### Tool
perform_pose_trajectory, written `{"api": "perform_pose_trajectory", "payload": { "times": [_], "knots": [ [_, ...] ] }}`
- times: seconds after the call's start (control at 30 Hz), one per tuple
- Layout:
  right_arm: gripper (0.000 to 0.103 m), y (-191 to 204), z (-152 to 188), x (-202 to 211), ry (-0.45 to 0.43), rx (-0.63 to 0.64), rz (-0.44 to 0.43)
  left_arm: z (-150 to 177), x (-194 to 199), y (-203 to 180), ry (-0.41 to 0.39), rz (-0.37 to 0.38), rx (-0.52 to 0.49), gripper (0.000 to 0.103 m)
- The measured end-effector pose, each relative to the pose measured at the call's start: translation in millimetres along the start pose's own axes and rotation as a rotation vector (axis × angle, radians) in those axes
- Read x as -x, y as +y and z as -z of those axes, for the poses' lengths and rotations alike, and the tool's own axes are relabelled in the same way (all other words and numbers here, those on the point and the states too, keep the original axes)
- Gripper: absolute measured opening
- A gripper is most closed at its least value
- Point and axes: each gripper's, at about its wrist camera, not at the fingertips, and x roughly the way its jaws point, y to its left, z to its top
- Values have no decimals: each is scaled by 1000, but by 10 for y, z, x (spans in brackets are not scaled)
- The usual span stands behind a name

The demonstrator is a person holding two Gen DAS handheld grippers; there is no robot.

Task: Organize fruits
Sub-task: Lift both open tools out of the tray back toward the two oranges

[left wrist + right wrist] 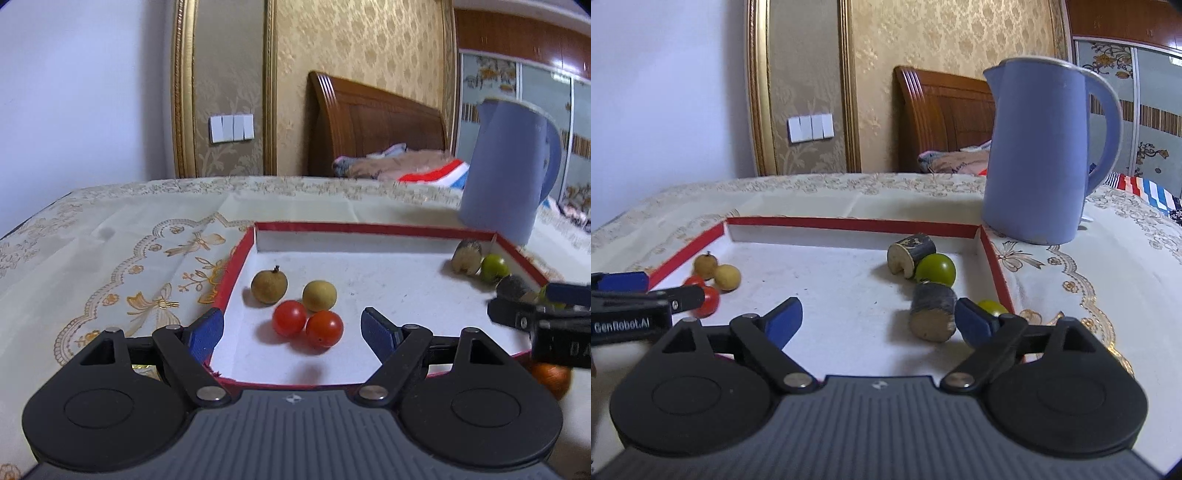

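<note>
Two grippers work over one embroidered tablecloth (110, 240), which carries a blue kettle (1034, 155) at the back right and a shallow red-rimmed tray (369, 227) toward the front. Inside the tray, near its left wall, sit two brown longans (265, 287) and two red cherry tomatoes (290, 318), all four touching or nearly so. At the tray's right wall lie two dark cut cane pieces (932, 312), pale at the ends, with a green fruit (936, 268) between them and a second, yellowish-green one (991, 307) near the front right corner. An orange fruit (552, 376) shows just outside the tray's front edge.

The left gripper (293, 330) hovers spread wide, its blue pads flanking the tomatoes without touching. The right gripper (877, 321) is likewise wide open, the nearer cane piece just inside its right pad.

The tomatoes are probably light, smooth and easily bruised, likely to roll; a gentle pinch across the widest middle would suit. The cane pieces look stiff and should tolerate a firm grip on their curved sides.
</note>
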Motion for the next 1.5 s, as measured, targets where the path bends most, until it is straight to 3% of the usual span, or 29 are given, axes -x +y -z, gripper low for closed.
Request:
{"api": "perform_pose_trajectory", "payload": {
  "times": [0.07,0.1,0.2,0.43,0.57,0.7,0.77,0.87,1.07,1.33,1.5],
  "knots": [
    [94,-14,42,138,-33,-7,9,23,88,21,-15,31,17,82],
    [103,-23,58,209,-55,-12,29,40,136,17,-22,45,16,82],
    [103,-82,104,432,-142,-30,86,76,262,-45,-50,80,-10,82],
    [103,-264,189,614,-150,-94,155,151,448,-195,-56,176,-51,82],
    [103,-420,280,621,-87,-156,205,179,478,-239,-22,240,-36,82],
    [103,-735,378,689,-83,-349,218,213,525,-310,-12,267,-39,82],
    [103,-895,422,640,-38,-446,236,224,542,-319,-5,287,-30,82],
    [103,-969,448,552,17,-487,258,234,539,-350,26,341,-7,82],
    [103,-934,450,508,33,-458,267,292,520,-532,69,355,-91,82],
    [103,-900,432,536,41,-446,275,400,445,-736,105,280,-226,82],
    [103,-902,429,521,44,-446,275,394,347,-679,150,268,-192,83]
  ]
}}
